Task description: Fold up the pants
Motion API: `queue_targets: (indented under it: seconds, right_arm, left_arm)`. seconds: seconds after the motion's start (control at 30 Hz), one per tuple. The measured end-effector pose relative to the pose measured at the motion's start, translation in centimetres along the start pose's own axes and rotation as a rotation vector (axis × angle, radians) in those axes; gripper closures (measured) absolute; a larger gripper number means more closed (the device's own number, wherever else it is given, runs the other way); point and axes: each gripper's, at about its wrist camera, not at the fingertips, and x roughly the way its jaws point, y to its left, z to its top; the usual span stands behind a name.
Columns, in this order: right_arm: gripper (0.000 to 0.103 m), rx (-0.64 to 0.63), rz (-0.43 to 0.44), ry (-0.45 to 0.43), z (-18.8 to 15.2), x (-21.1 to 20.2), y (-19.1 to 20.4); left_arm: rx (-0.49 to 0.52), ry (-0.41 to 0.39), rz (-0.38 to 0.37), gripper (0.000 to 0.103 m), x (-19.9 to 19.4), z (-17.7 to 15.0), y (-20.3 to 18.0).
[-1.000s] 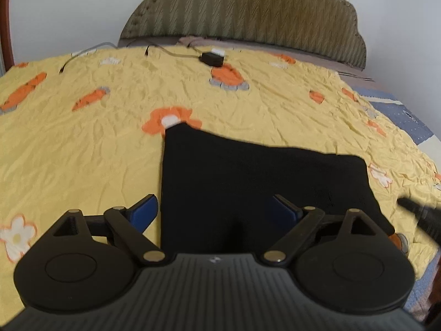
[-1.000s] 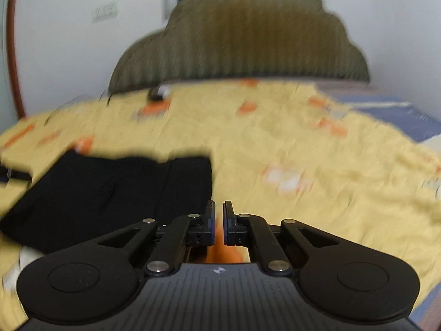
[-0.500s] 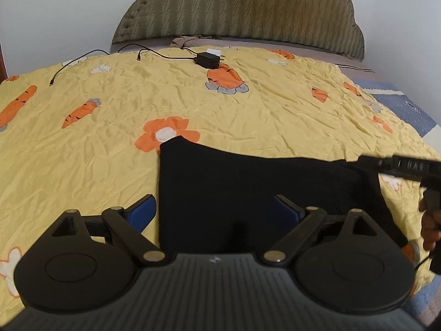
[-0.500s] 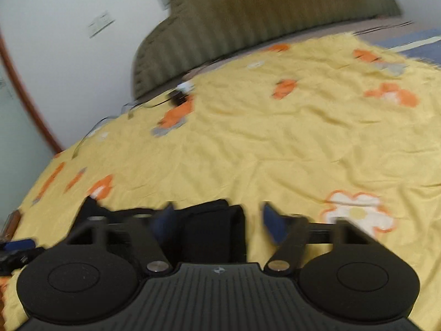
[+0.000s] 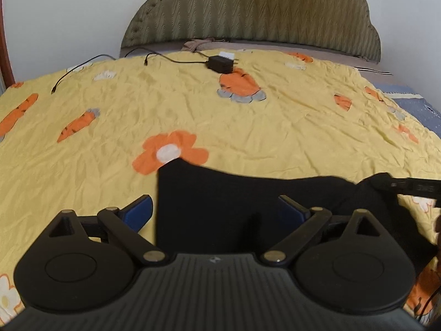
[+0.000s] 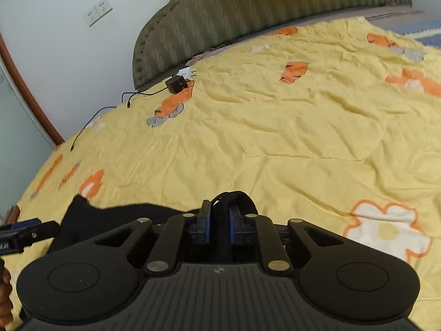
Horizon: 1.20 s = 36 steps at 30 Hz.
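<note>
The black pants [image 5: 248, 198] lie folded on the yellow bedspread [image 5: 193, 115]. My left gripper [image 5: 215, 207] is open, its blue-padded fingers [image 5: 139, 209] spread over the near left part of the pants. My right gripper [image 6: 219, 220] is shut on the right end of the pants [image 6: 237, 197], with a bunch of black fabric pinched between the pads. The right gripper also shows at the right edge of the left wrist view [image 5: 408, 186]. The left gripper shows at the left edge of the right wrist view [image 6: 24, 231].
A black charger [image 5: 220, 63] with its cable [image 5: 171, 59] lies near the green headboard [image 5: 253, 13]. A blue blanket [image 5: 413, 102] lies at the right. Wall sockets [image 6: 98, 13] are on the left wall.
My right gripper opened, moved onto the right end of the pants and closed on the fabric. My left gripper stayed open over the pants.
</note>
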Motion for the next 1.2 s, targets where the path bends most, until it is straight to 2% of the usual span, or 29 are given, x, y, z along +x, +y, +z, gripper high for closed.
queue_targets:
  seconds: [0.03,0.07,0.13,0.17,0.2,0.27,0.3,0.33,0.37,0.4,0.43,0.47,0.5,0.57,0.63,0.7,0.8,0.9,1.03,1.1,1.2]
  right_arm:
    - [0.078,-0.007,-0.017,0.005,0.0,-0.7,0.1]
    - [0.076,-0.016,-0.049,-0.005,0.0,-1.7,0.2]
    - [0.076,-0.065,-0.203,-0.092,0.1,-4.0,0.9]
    - [0.076,-0.098,-0.245,-0.125,0.2,-4.7,1.6]
    - [0.076,-0.127,-0.233,-0.142,0.3,-5.0,2.3]
    - [0.076,-0.139,-0.104,-0.118,0.3,-4.5,3.6]
    - [0.075,-0.146,-0.029,-0.084,0.0,-3.6,4.1]
    - [0.074,-0.165,-0.005,-0.033,-0.4,-2.5,4.6]
    - [0.074,-0.189,-0.039,0.015,-1.0,-1.4,4.8]
    - [0.073,-0.203,-0.093,0.028,-1.7,-0.7,4.6]
    - [0.063,-0.197,-0.12,0.003,-2.1,-1.0,4.1]
    - [0.058,-0.172,-0.146,-0.02,-2.2,-1.9,3.7]
    - [0.057,-0.161,-0.182,-0.06,-2.4,-3.3,3.8]
    - [0.056,-0.23,-0.231,-0.144,-3.4,-6.4,4.7]
    - [0.057,-0.302,-0.189,-0.154,-5.1,-8.4,5.9]
    - [0.057,-0.38,-0.132,-0.122,-7.3,-9.1,7.0]
    - [0.056,-0.478,-0.207,-0.034,-10.6,-8.4,7.7]
    - [0.055,-0.397,-0.194,-0.066,-10.9,-9.8,7.2]
    - [0.055,-0.423,-0.201,-0.203,-9.8,-11.8,8.9]
    - [0.055,-0.423,-0.177,-0.169,-9.6,-10.9,8.8]
    - [0.05,-0.415,-0.183,-0.016,-10.1,-7.9,7.6]
  left_arm:
    - [-0.005,-0.003,0.001,0.008,-0.1,0.0,0.4]
    - [-0.01,-0.008,-0.005,0.008,-0.3,0.1,0.9]
    - [-0.019,-0.014,-0.029,0.008,-0.2,0.7,1.4]
    - [-0.023,-0.017,-0.041,0.008,-0.1,1.2,1.5]
    - [-0.022,-0.016,-0.057,0.007,0.2,1.7,1.4]
    - [0.0,0.016,-0.09,0.006,1.5,2.3,0.9]
    - [0.008,0.033,-0.077,0.007,2.4,2.2,0.6]
    - [0.009,0.051,-0.045,0.01,3.4,2.0,0.5]
    - [0.011,0.076,-0.014,0.013,4.3,1.8,0.5]
    - [0.012,0.106,0.006,0.016,5.1,1.5,0.8]
    - [0.004,0.126,0.012,0.016,5.5,1.3,1.2]
    - [-0.018,0.118,0.007,0.017,5.1,1.2,1.8]
    - [-0.038,0.098,0.004,0.018,4.3,1.1,2.4]
    - [-0.055,0.074,0.0,0.017,2.6,0.8,3.4]
    - [-0.063,0.059,-0.03,0.017,0.6,0.1,3.7]
    - [-0.033,0.045,-0.06,0.016,-1.5,-1.4,3.0]
    - [0.056,0.049,-0.067,0.016,-3.4,-4.2,1.6]
    - [0.123,0.073,0.003,0.017,-3.6,-6.8,1.6]
    - [0.072,0.05,0.002,0.018,-5.1,-6.9,3.2]
    - [0.058,0.04,-0.001,0.018,-5.3,-6.3,3.6]
    - [0.028,0.017,-0.027,0.017,-5.2,-4.7,4.0]
